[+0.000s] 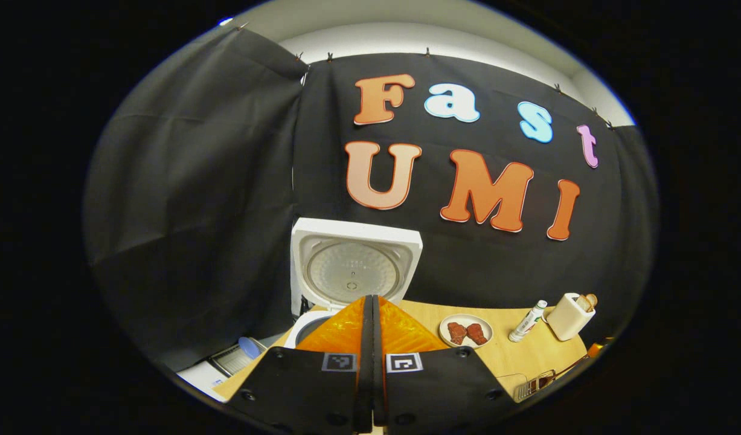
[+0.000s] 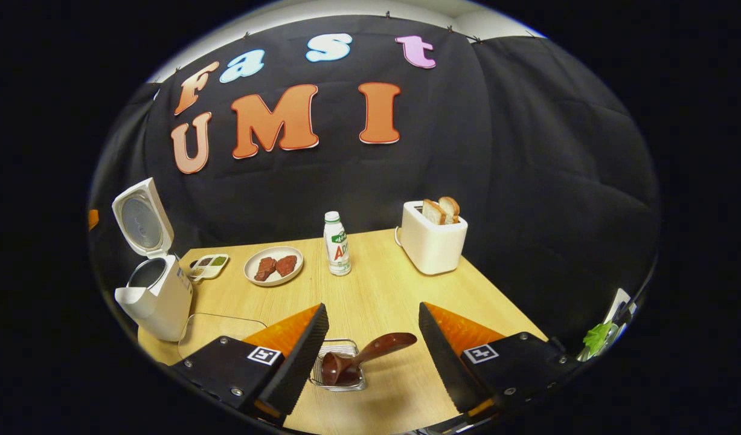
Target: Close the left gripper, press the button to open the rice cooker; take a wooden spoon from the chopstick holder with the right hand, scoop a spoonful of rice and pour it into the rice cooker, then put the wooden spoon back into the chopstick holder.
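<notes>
Spoon (image 2: 361,353) lies tilted in the wire holder (image 2: 340,365) at the table's (image 2: 382,290) near edge, bowl down in the basket, handle slanting up and to the right, between the spread fingers of the right gripper (image 2: 373,338) but touched by neither; that claw is wide open and empty; the left gripper (image 1: 371,338) has its fingers pressed together on nothing, just in front of the cooker (image 2: 156,290), whose lid (image 1: 352,266) stands up, so the button step looks done and the step in hand is taking the spoon; to do it well, I judge the right claw should come down over the handle's free upper half, fingers either side across its width, not the bowl, and close squarely before lifting; lift along the handle's slant so the bowl clears the wire rim without dragging the light basket; where the rice sits I cannot tell
</notes>
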The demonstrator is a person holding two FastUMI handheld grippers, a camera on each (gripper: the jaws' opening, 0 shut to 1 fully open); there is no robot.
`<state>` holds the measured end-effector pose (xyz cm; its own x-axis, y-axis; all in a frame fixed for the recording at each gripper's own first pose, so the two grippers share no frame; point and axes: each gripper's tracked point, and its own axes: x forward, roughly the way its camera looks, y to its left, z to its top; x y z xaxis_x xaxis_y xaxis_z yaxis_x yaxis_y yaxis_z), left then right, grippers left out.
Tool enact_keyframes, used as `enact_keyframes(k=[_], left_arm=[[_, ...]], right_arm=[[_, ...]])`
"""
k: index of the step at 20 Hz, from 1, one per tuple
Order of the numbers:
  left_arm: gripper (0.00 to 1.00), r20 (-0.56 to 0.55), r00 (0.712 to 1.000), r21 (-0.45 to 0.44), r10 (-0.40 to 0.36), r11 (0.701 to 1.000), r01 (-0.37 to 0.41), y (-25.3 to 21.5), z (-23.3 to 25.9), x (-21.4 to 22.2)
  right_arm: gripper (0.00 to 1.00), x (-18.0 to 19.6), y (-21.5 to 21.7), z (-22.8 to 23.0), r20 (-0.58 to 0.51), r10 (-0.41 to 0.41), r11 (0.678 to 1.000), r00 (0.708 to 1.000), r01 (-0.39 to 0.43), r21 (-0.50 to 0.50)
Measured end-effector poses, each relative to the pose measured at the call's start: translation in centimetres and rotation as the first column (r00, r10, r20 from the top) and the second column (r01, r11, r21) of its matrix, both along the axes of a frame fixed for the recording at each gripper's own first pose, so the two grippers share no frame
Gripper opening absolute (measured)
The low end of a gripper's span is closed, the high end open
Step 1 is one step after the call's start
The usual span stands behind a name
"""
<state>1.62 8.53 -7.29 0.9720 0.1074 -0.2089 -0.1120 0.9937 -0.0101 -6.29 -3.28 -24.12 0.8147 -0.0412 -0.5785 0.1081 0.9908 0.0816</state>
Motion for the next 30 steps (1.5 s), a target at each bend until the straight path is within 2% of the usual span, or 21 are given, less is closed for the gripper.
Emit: enact_keyframes(k=[5,9,10,12,14,15,16,17,18,19,23,24,25,28,29,30], left_arm=[[0.05,0.100,0.995,0.091,-0.019,0.996,0.010,-2.6,3.2,-2.4],[0.05,0.120,0.991,0.090,-0.063,0.995,0.052,-5.2,4.1,-4.3],[0.17,0.122,0.989,0.084,-0.080,0.994,0.070,-5.8,4.2,-4.4],[0.33,0.122,0.989,0.085,-0.085,0.994,0.075,-6.1,4.2,-4.9],[0.44,0.108,0.990,0.092,-0.089,0.993,0.079,-6.5,3.8,-5.3],[0.44,0.100,0.991,0.095,-0.089,0.992,0.079,-6.6,3.5,-5.5],[0.44,0.093,0.992,0.096,-0.089,0.992,0.080,-6.6,3.3,-5.4],[0.44,0.081,0.993,0.094,-0.090,0.992,0.082,-6.6,2.9,-5.6],[0.44,0.075,0.993,0.092,-0.089,0.992,0.082,-6.6,2.7,-5.7],[0.44,0.067,0.993,0.087,-0.092,0.992,0.086,-6.6,2.6,-5.8],[0.44,0.060,0.993,0.096,-0.098,0.991,0.092,-6.3,2.6,-5.9],[0.44,0.061,0.993,0.107,-0.101,0.990,0.094,-6.3,2.6,-5.9],[0.44,0.060,0.993,0.118,-0.106,0.988,0.098,-6.2,2.7,-5.7],[0.44,0.059,0.991,0.131,-0.121,0.985,0.113,-6.4,2.9,-5.7],[0.44,0.059,0.991,0.128,-0.123,0.985,0.115,-6.4,2.8,-5.8],[0.44,0.057,0.990,0.124,-0.126,0.985,0.119,-6.3,2.7,-5.7]], right_arm=[[0.94,-0.2,-1.0,-3.0,-0.065,-0.020,1.000,0.998,0.020,0.007],[0.94,-1.2,-0.2,-5.2,-0.126,-0.020,0.995,0.992,0.031,0.091],[0.94,-1.3,-0.1,-5.6,-0.131,-0.018,0.994,0.991,0.033,0.106],[0.93,-1.2,0.5,-6.0,-0.142,-0.023,0.989,0.990,0.043,0.143],[0.84,-1.1,1.2,-6.0,-0.147,-0.023,0.977,0.989,0.053,0.205],[0.72,-1.3,1.1,-6.3,-0.146,-0.026,0.972,0.989,0.059,0.229],[0.68,-1.1,1.2,-6.4,-0.140,-0.032,0.967,0.990,0.066,0.245],[0.54,-0.8,1.0,-6.4,-0.129,-0.045,0.962,0.991,0.078,0.262],[0.53,-0.5,1.2,-6.5,-0.129,-0.052,0.952,0.990,0.088,0.293],[0.46,-0.7,1.6,-6.8,-0.131,-0.054,0.939,0.990,0.095,0.329],[0.41,0.8,1.6,-8.0,-0.119,-0.090,0.912,0.989,0.130,0.390],[0.30,1.3,1.6,-8.3,-0.119,-0.095,0.906,0.988,0.135,0.401],[0.40,1.8,1.7,-8.4,-0.117,-0.096,0.897,0.989,0.137,0.420],[0.39,2.6,1.8,-8.4,-0.119,-0.113,0.886,0.986,0.154,0.437],[0.22,2.4,1.6,-8.2,-0.123,-0.119,0.885,0.985,0.161,0.436],[0.24,2.3,1.7,-8.0,-0.125,-0.127,0.884,0.984,0.170,0.435]])
